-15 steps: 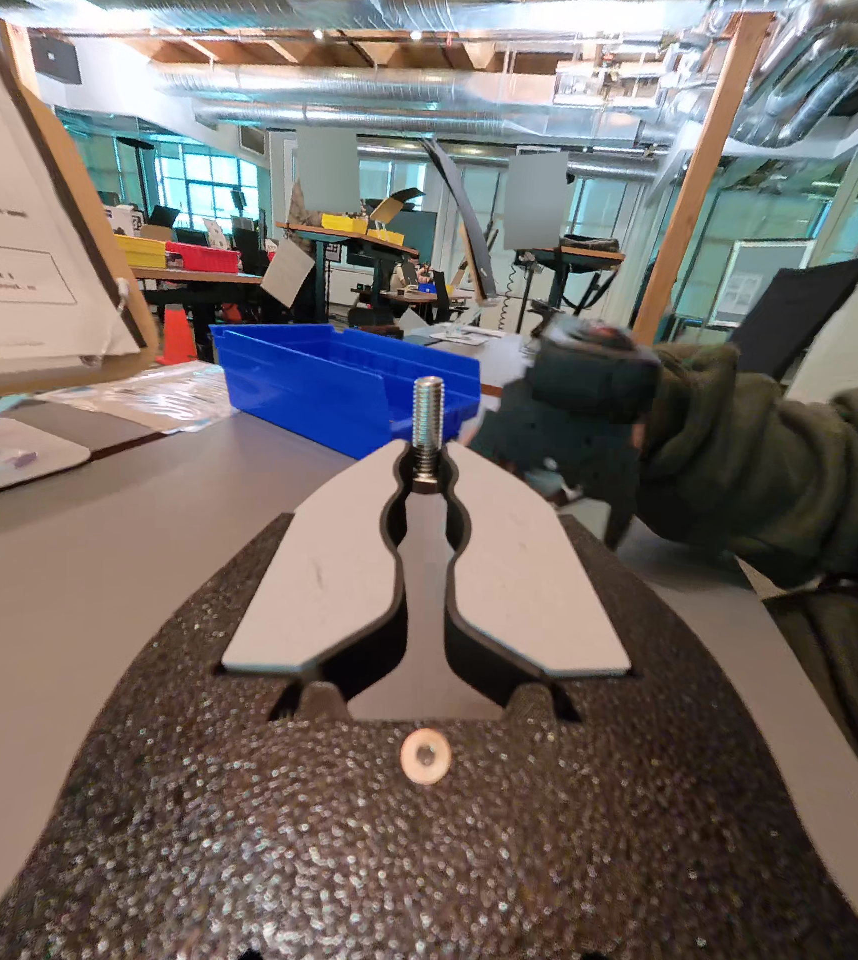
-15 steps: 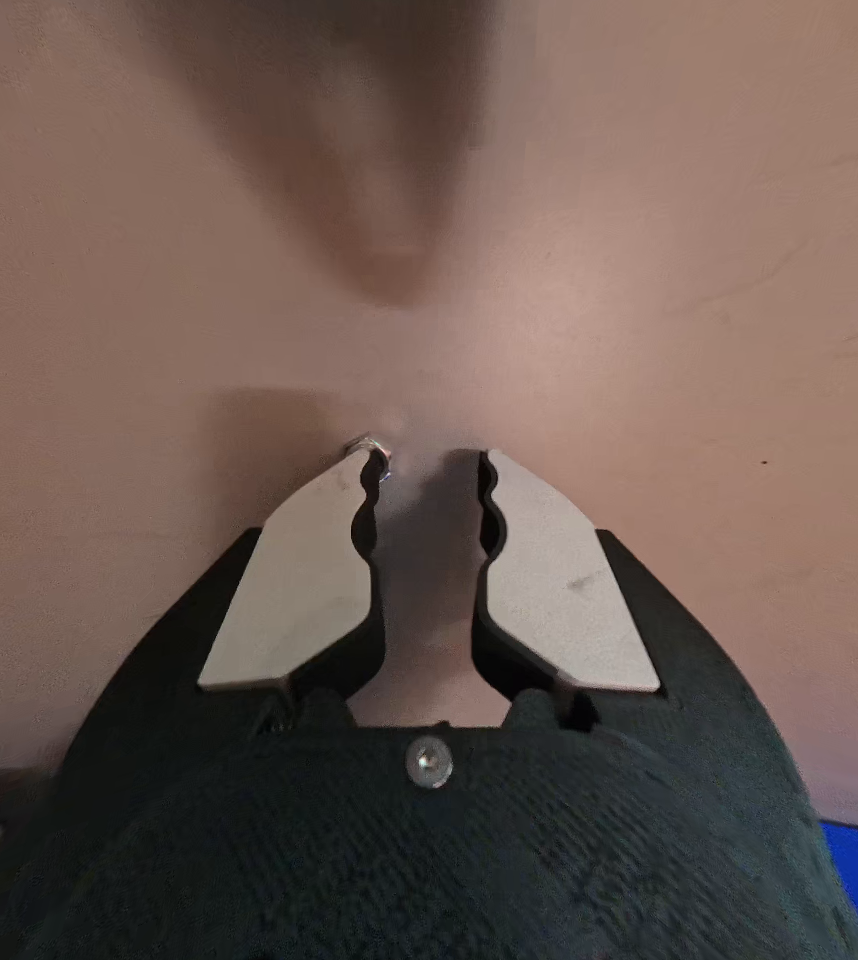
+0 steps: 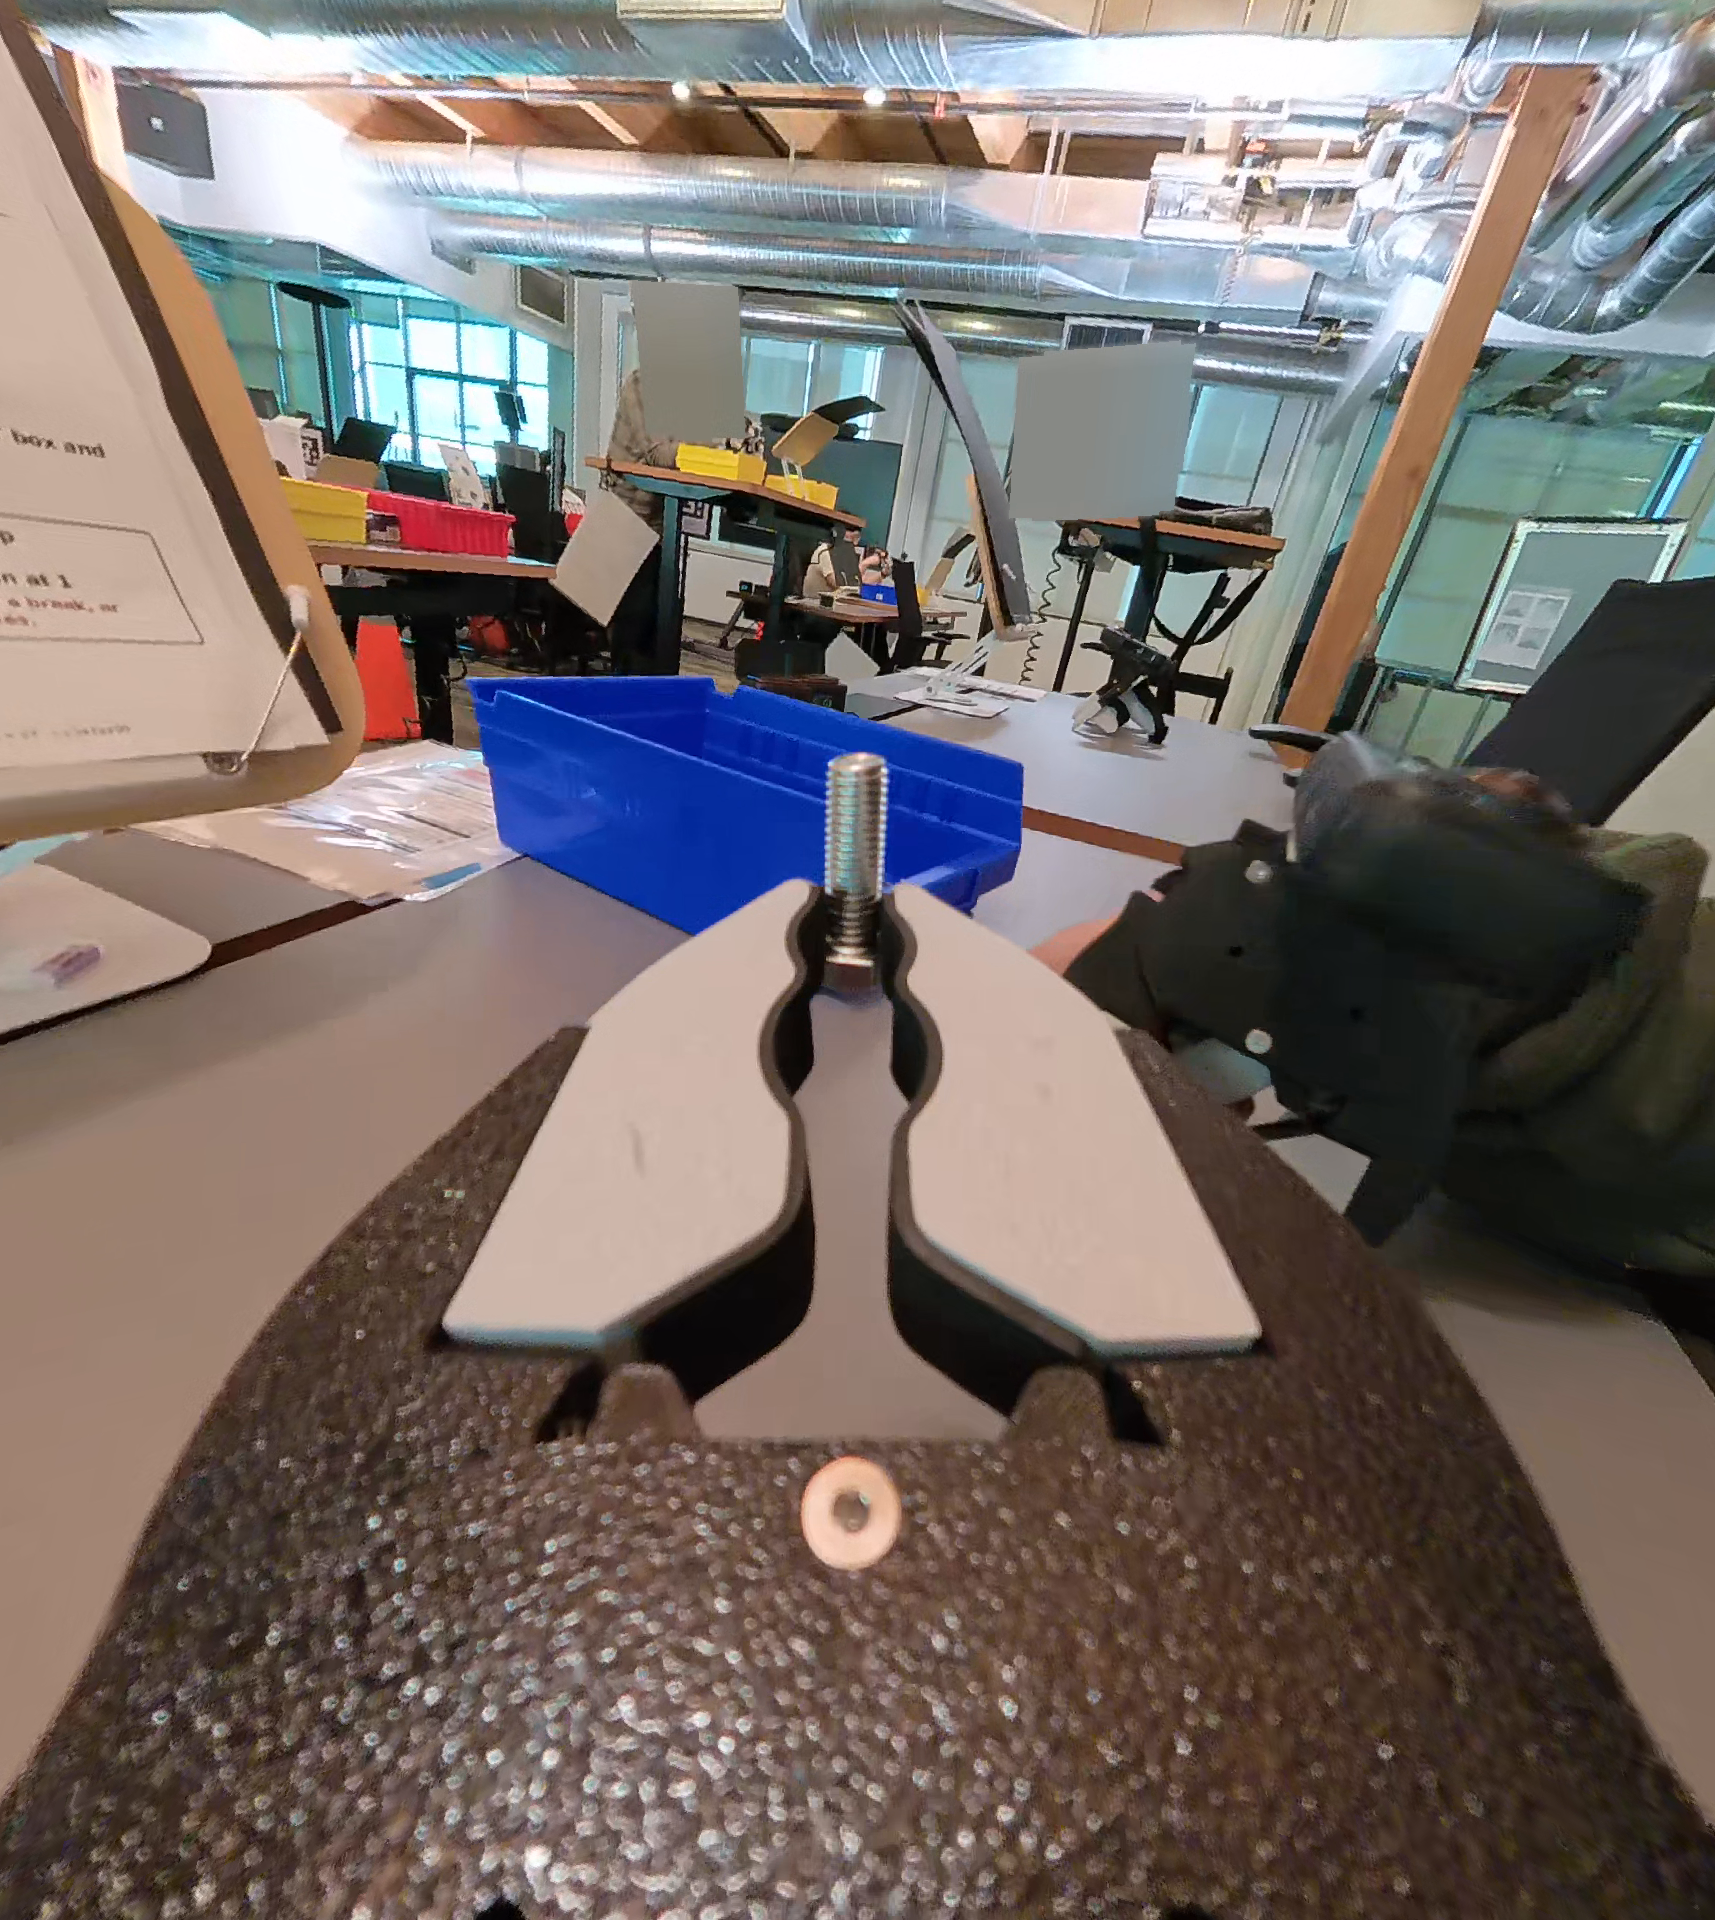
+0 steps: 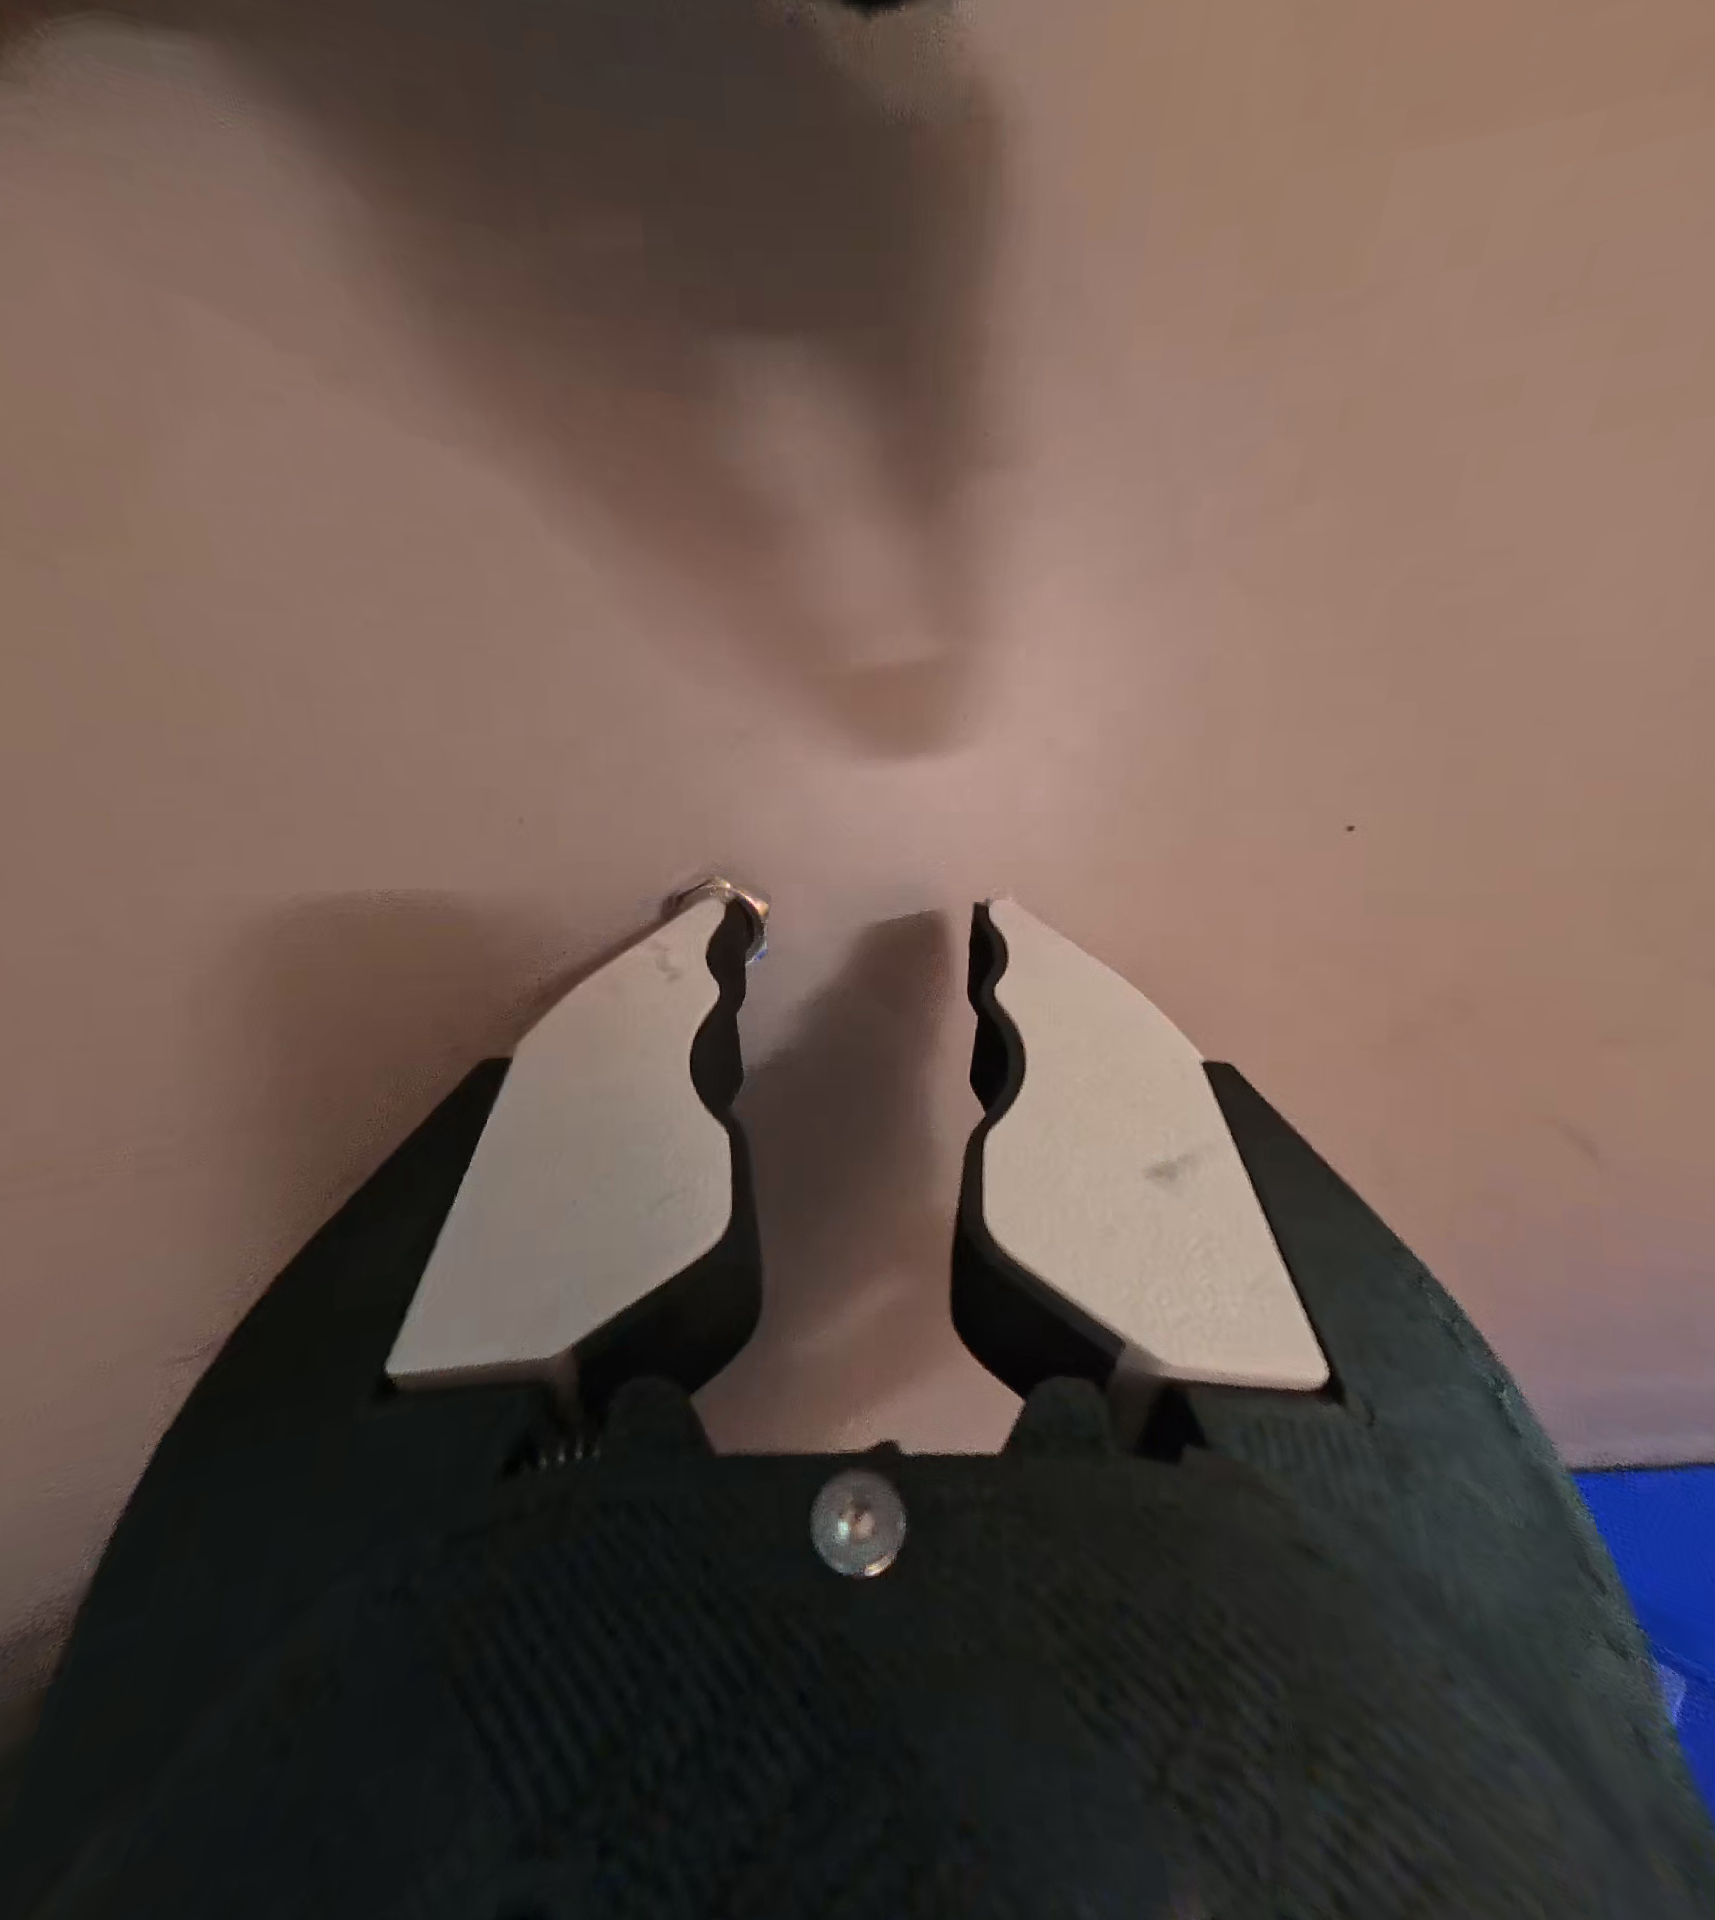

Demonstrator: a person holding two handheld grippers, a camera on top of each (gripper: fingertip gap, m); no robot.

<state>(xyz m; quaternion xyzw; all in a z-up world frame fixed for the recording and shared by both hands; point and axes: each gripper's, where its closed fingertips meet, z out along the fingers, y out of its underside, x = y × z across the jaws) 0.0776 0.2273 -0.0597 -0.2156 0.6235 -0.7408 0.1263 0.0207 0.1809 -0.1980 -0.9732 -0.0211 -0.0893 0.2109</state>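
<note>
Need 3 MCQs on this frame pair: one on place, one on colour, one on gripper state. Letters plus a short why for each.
1. Where does the small metal nut sit?
A. at the tip of the right gripper's left finger
B. on the bolt
C. in the bin

2. What colour is the bin behind the bolt?
A. red
B. blue
C. green

3. How do the jaws of the left gripper stand?
A. wide open and empty
B. shut on the bolt
C. out of view

Answers:
1 A: the right wrist view shows the nut at that fingertip on the table, the right gripper open.
2 B: the left wrist view shows a blue bin.
3 B: the bolt stands upright, pinched at its head between the jaws.
</note>
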